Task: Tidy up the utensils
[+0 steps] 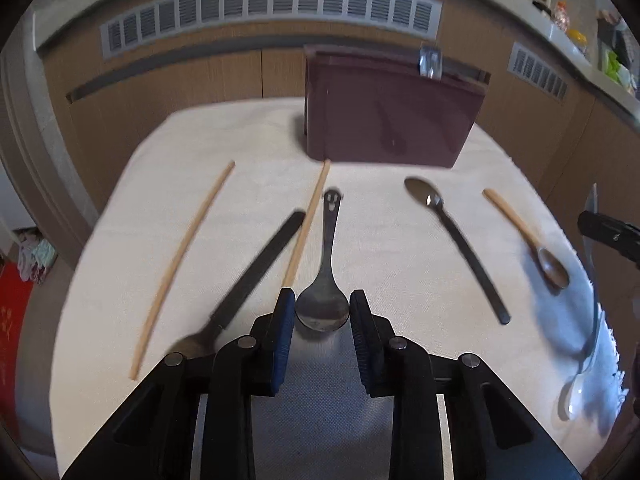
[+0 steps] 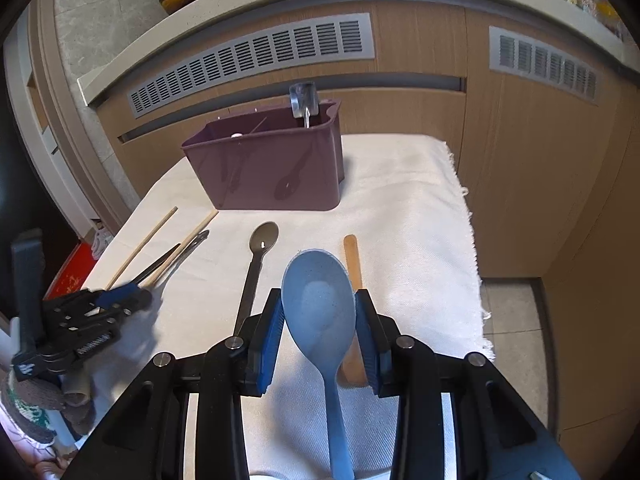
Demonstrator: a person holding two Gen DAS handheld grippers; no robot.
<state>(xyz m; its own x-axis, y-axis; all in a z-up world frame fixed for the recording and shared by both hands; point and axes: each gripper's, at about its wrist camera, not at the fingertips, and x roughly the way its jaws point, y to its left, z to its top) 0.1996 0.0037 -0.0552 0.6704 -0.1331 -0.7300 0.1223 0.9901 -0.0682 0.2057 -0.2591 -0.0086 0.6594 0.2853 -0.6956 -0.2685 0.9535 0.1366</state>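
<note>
My left gripper (image 1: 322, 312) has its jaws on either side of the bowl of a steel spoon (image 1: 326, 276) with a smiley handle; they look closed on it. My right gripper (image 2: 319, 308) is shut on a blue plastic spoon (image 2: 320, 312), bowl forward, above the cloth. The maroon utensil holder (image 1: 384, 112) stands at the back of the table, also in the right wrist view (image 2: 272, 160), with a clear-handled utensil (image 2: 304, 100) in it. Two chopsticks (image 1: 184, 248), a black-handled fork (image 1: 248, 280), a dark spoon (image 1: 452, 236) and a wooden spoon (image 1: 528, 236) lie on the white cloth.
The white cloth (image 2: 420, 220) covers the table, with its frayed edge at the right. Wooden cabinets with vents (image 2: 256, 56) stand behind. My left gripper also shows at the left of the right wrist view (image 2: 96, 308). Floor tiles (image 2: 516, 344) lie to the right.
</note>
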